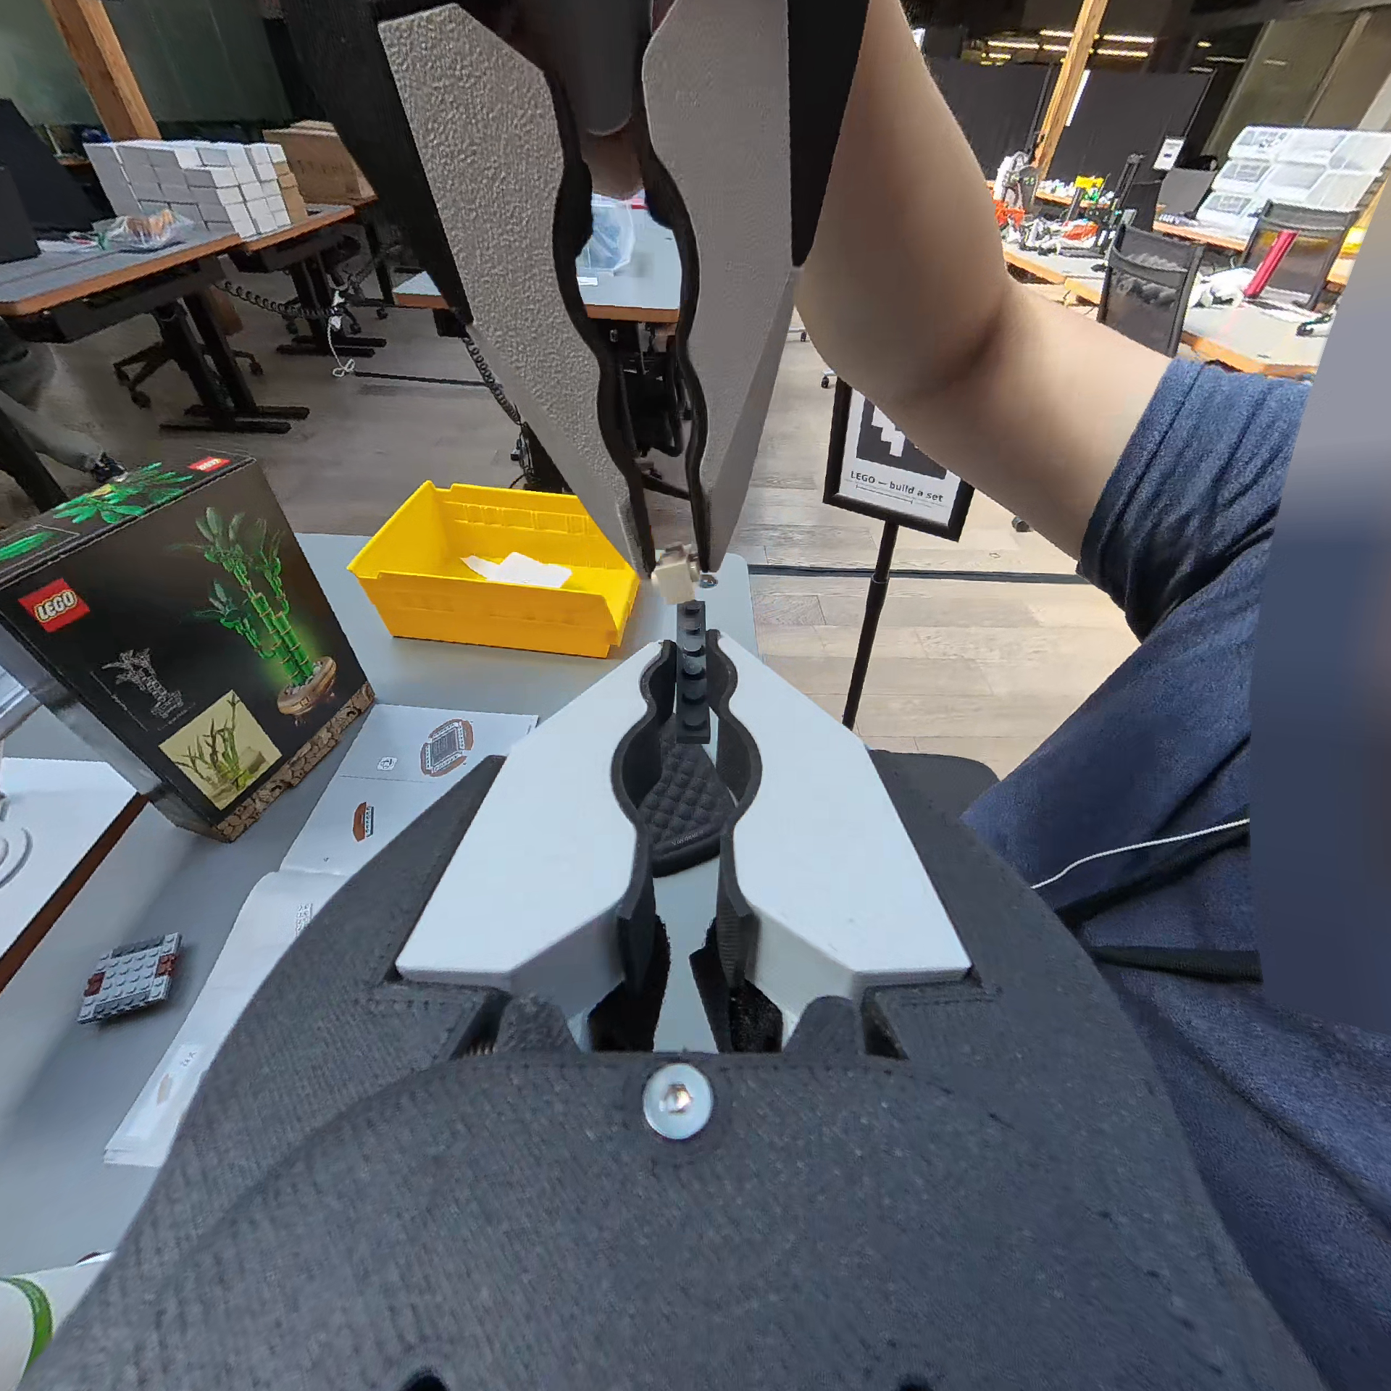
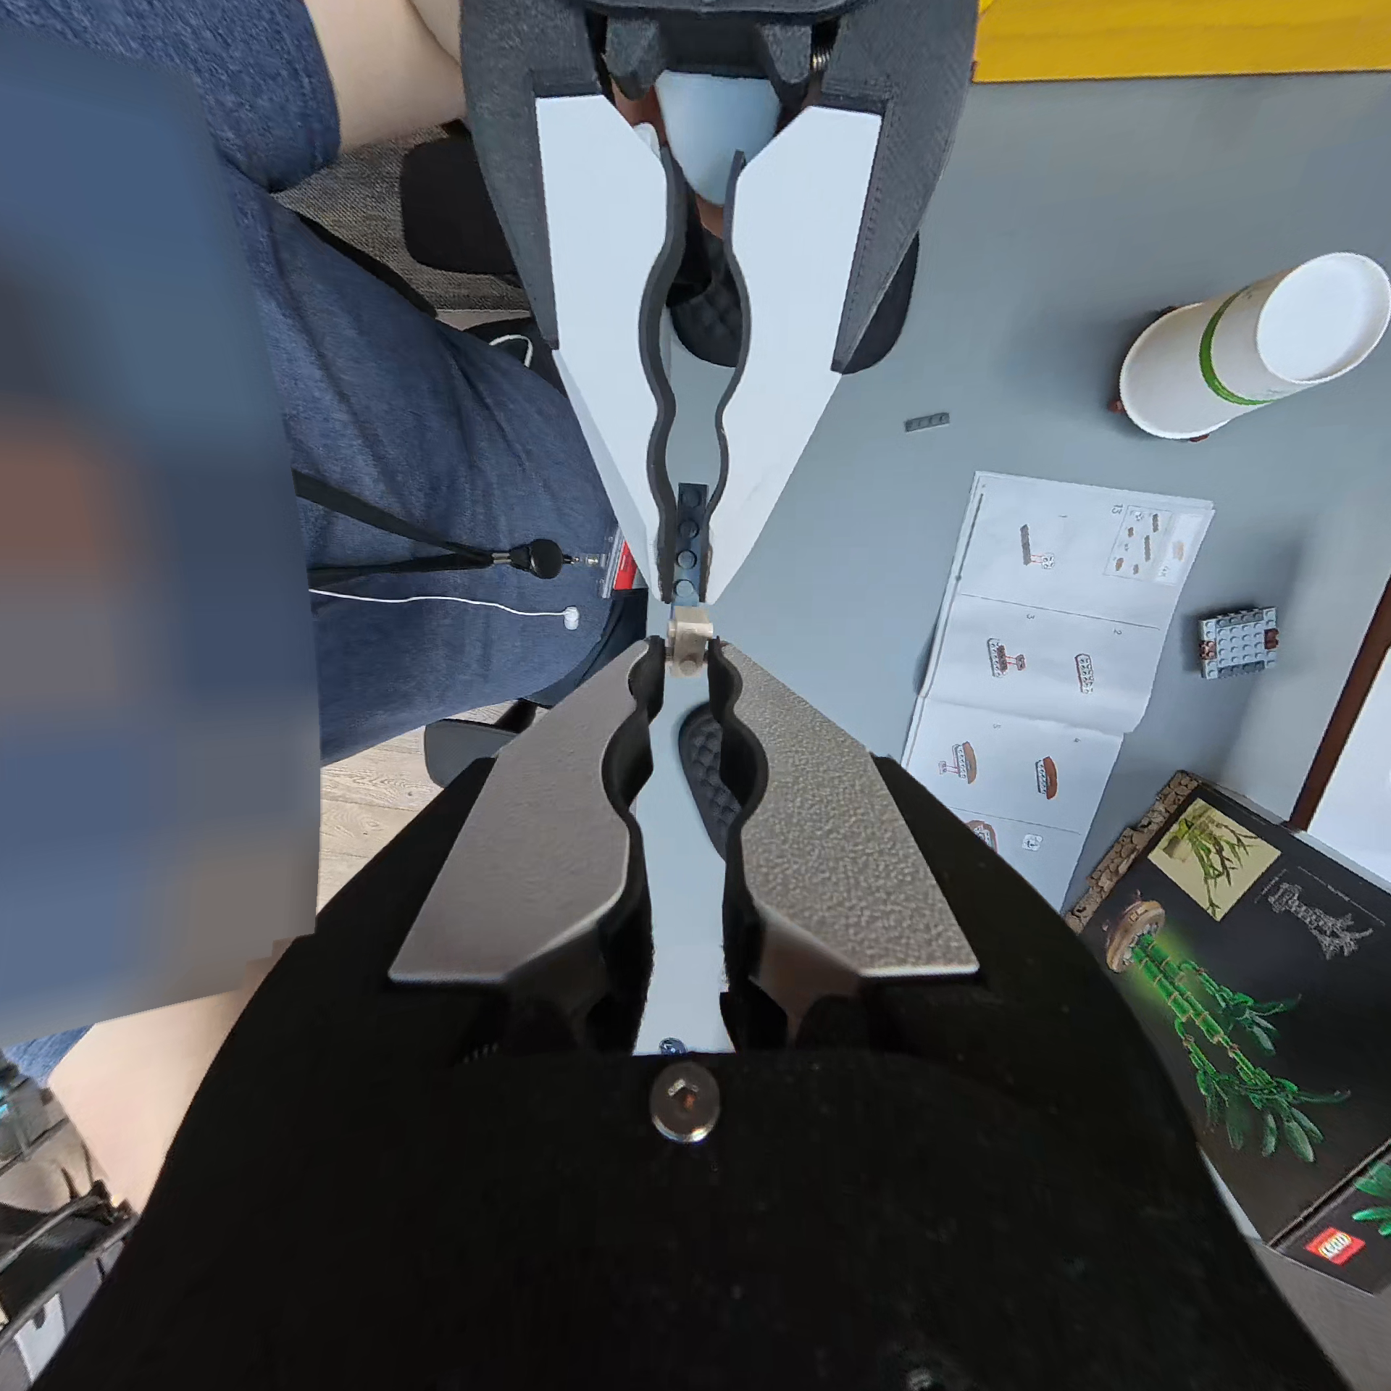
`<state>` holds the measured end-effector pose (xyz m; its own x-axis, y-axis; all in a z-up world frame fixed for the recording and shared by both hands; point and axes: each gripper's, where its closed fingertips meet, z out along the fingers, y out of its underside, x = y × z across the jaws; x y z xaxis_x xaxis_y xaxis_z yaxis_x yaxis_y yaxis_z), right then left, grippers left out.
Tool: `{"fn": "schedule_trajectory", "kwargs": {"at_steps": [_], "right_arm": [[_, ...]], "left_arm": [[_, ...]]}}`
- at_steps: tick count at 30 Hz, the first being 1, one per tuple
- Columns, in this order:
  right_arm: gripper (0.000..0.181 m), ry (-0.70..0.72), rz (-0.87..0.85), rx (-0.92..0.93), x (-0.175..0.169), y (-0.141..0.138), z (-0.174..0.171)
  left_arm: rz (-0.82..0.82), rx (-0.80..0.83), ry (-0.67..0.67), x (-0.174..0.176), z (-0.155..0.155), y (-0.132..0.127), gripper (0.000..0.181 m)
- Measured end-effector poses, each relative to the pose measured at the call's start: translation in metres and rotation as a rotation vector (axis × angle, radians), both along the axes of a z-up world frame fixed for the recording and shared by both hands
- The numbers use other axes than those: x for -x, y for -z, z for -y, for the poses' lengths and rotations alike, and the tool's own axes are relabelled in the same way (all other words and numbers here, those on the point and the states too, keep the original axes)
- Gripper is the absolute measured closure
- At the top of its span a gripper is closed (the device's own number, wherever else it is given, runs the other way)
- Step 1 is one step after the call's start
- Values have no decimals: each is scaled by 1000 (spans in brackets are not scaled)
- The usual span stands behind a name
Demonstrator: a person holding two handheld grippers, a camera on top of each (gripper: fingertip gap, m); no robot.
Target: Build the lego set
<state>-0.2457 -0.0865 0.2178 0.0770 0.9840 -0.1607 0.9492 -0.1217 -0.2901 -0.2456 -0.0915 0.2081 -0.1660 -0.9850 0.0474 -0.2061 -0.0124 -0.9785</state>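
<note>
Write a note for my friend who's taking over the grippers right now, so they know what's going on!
Left gripper: shut on the dark grey plate, a long thin strip held up in the air.
Right gripper: shut on the small tan piece, tip to tip with the plate's end; I cannot tell if it has clicked on yet.
On the table: a small grey studded base, one loose grey strip, the open instruction booklet, the set's box, a yellow bin and a paper cup.
Done: the little base is built.
Left: press the tan piece on, then follow the booklet.
</note>
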Motion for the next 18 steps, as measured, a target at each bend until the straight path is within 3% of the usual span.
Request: {"fn": "schedule_trajectory", "kwargs": {"at_steps": [8, 11, 18], "right_arm": [[172, -66, -169, 286, 20, -65, 63], [172, -57, -184, 248, 22, -70, 67], [172, -91, -37, 45, 27, -71, 84]], "left_arm": [[9, -9, 72, 15, 57, -53, 176], [15, -46, 58, 21, 70, -65, 176], [0, -40, 46, 23, 78, -72, 176]]}}
